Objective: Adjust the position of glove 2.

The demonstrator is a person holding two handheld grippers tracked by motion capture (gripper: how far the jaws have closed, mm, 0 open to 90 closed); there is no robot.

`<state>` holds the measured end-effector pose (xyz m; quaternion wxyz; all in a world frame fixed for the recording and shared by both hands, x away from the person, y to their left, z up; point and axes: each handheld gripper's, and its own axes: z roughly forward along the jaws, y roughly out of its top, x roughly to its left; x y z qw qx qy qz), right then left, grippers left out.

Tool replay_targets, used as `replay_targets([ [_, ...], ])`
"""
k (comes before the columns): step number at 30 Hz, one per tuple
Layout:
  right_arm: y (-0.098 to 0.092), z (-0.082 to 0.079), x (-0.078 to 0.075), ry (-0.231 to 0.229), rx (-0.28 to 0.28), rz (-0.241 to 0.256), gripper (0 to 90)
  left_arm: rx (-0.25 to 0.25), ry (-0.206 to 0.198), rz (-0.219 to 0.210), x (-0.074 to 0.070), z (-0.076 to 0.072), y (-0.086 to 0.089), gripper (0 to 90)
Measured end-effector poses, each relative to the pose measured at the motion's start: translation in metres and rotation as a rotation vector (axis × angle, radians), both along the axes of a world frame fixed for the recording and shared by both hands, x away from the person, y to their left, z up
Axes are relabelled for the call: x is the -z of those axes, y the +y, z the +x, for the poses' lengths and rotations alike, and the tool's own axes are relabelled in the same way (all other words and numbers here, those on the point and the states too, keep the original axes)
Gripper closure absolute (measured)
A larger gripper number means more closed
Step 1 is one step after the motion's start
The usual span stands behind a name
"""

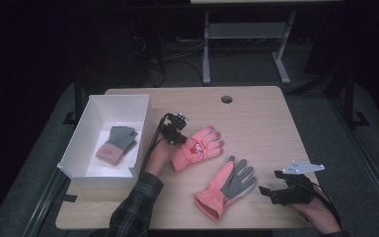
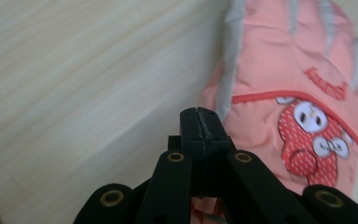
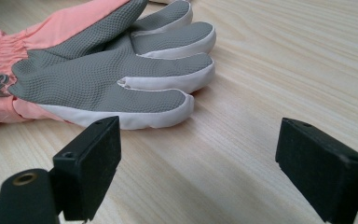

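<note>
Your bench (image 1: 256, 123) carries everything here, its near corners cut off by the bottom of the high view. On its left edge sits the white box (image 1: 91, 123), with a grey and pink knit glove (image 1: 117, 144) lying flat inside. Two salmon ski gloves lie on the bare wood: the back-up glove (image 1: 197, 146) with a cartoon patch, and nearer you the palm-up glove (image 1: 226, 187), grey grip side showing. Your left tongs (image 1: 176, 134) sit at the back-up glove's thumb-side edge; in the left gripper view the tongs (image 2: 200, 128) are clenched, pads pressed together, but their own links hide whether any fabric is pinched below. Your right tongs (image 1: 269, 192) hover just beside the palm-up glove's fingertips, released, with the jaws wide apart and nothing between them but wood; the glove's cuff (image 3: 0, 51) is cut off at the left.
</note>
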<state>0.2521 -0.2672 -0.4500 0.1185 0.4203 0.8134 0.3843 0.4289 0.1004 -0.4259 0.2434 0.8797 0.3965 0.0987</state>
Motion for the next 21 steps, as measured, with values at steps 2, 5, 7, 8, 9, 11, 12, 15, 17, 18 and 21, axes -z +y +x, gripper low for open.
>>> replay_targets([
  [2,0.001,0.0,0.0,0.002,0.0,0.003,13.9,0.013,0.008,-0.01,-0.002,-0.007,0.001,89.9],
  [5,0.002,0.0,0.001,0.005,-0.006,-0.004,13.9,0.021,-0.005,-0.029,-0.001,-0.016,0.002,89.9],
  [7,0.002,0.0,0.001,0.006,-0.005,-0.004,13.9,0.033,0.005,-0.04,-0.001,-0.023,0.001,89.9],
  [8,0.002,0.0,0.001,0.007,-0.004,-0.004,13.9,0.039,0.008,-0.042,0.0,-0.026,0.001,89.9],
  [9,0.002,0.001,0.001,0.01,-0.001,-0.002,13.9,0.042,0.011,-0.041,0.0,-0.03,0.001,89.9],
  [11,0.001,0.001,0.001,0.008,-0.002,-0.004,13.9,0.055,0.023,-0.043,0.0,-0.036,0.001,89.9],
  [12,0.001,0.001,0.001,0.009,-0.002,-0.002,13.9,0.067,0.033,-0.045,0.0,-0.039,0.002,89.9],
  [15,0.002,0.001,0.001,0.009,-0.002,-0.004,13.9,0.1,0.037,-0.039,-0.001,-0.045,0.004,89.8],
  [17,0.001,0.001,0.002,0.008,-0.003,-0.007,13.9,0.091,0.015,-0.045,-0.004,-0.045,0.008,84.9],
  [18,0.001,0.001,0.002,0.008,-0.002,-0.007,13.9,0.08,0.004,-0.06,-0.006,-0.045,0.011,80.5],
  [21,0.001,0.002,0.003,0.01,0.0,-0.012,13.9,0.063,-0.026,-0.136,-0.011,-0.047,0.013,72.9],
])
